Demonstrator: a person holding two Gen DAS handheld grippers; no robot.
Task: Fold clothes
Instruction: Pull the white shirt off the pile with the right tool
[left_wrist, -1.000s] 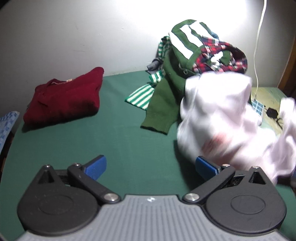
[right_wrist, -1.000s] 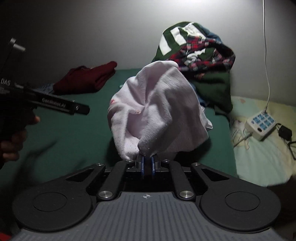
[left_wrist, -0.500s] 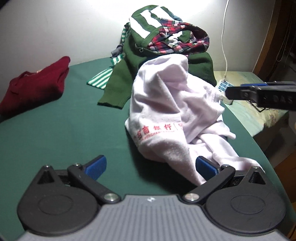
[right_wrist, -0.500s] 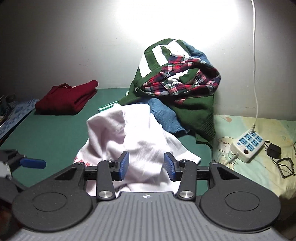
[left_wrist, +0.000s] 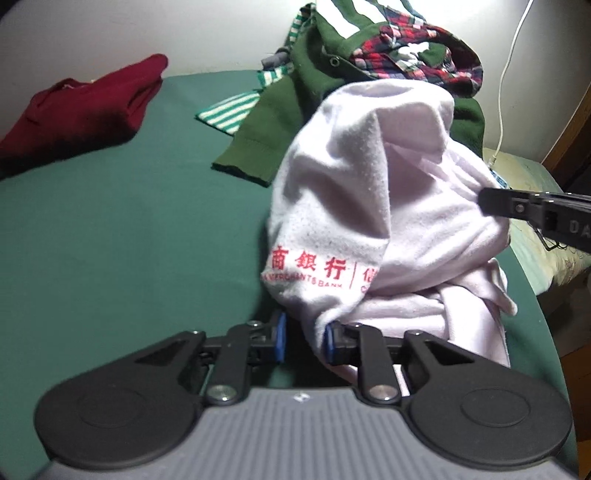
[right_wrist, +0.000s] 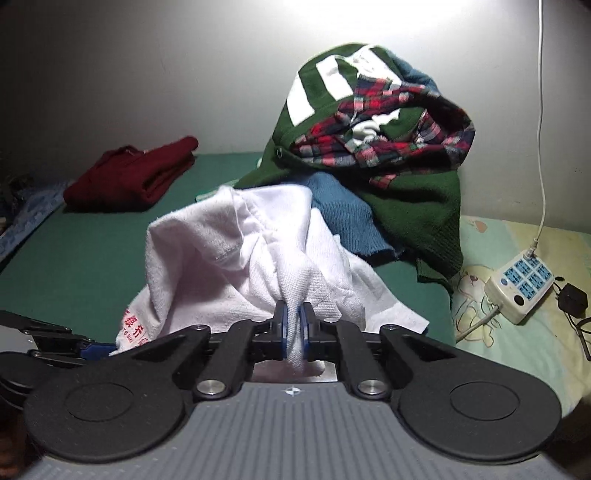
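A crumpled white shirt with red print (left_wrist: 369, 206) lies bunched on the green table (left_wrist: 129, 240). My left gripper (left_wrist: 304, 338) stands at its near lower edge, jaws narrowed but a gap shows, cloth against the right pad. My right gripper (right_wrist: 293, 334) is shut on a fold of the same white shirt (right_wrist: 251, 258). The right gripper's finger also shows at the right of the left wrist view (left_wrist: 517, 206), against the shirt.
A folded dark red sweater (left_wrist: 81, 110) lies at the far left. A pile of green, plaid and blue clothes (right_wrist: 376, 147) leans on the back wall. A white power strip (right_wrist: 521, 288) with cable lies on the bedding at the right.
My right gripper has closed on a fold of the white shirt. My left gripper's jaws have narrowed from wide open and come up to the shirt's lower edge.
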